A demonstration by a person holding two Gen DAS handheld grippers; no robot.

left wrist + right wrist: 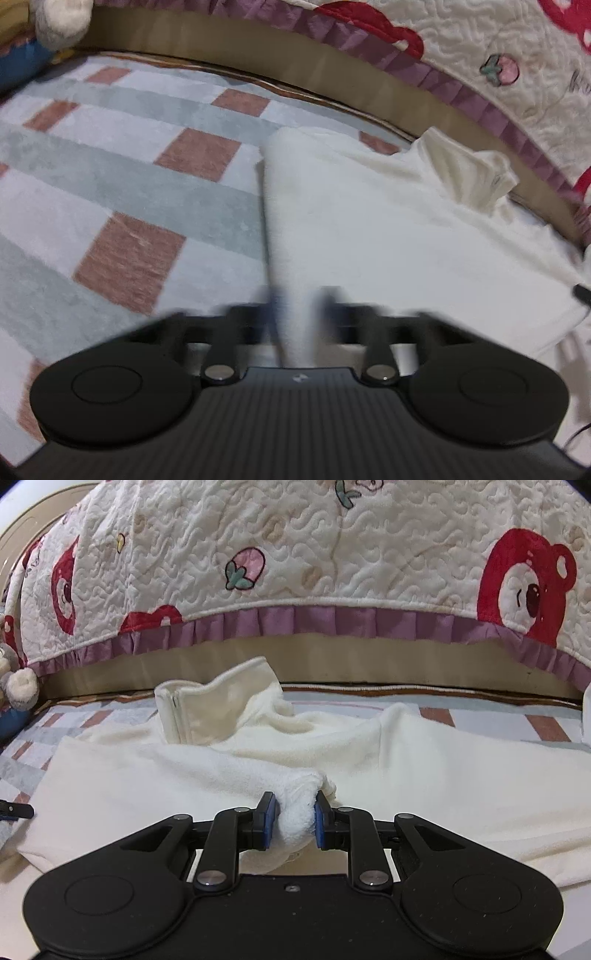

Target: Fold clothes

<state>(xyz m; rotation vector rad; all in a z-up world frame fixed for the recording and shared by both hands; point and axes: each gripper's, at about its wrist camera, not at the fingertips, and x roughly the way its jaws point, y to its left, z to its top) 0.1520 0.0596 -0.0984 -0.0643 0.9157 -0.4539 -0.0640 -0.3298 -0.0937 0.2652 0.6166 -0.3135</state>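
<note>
A white fleece garment (424, 768) lies spread on the checked bed sheet (147, 206), with its collar (214, 709) standing up at the far side. My right gripper (293, 814) is shut on a bunched fold of the garment near its front edge. My left gripper (297, 314) is shut on a long taut fold of the same garment (369, 240), which stretches away from the fingers; this view is blurred by motion.
A brown headboard (369, 661) runs behind the bed under a quilted cover (332, 542) with red bears and a purple frill. A plush toy (20, 686) sits at the far left. A black cable (581, 293) lies at the right edge.
</note>
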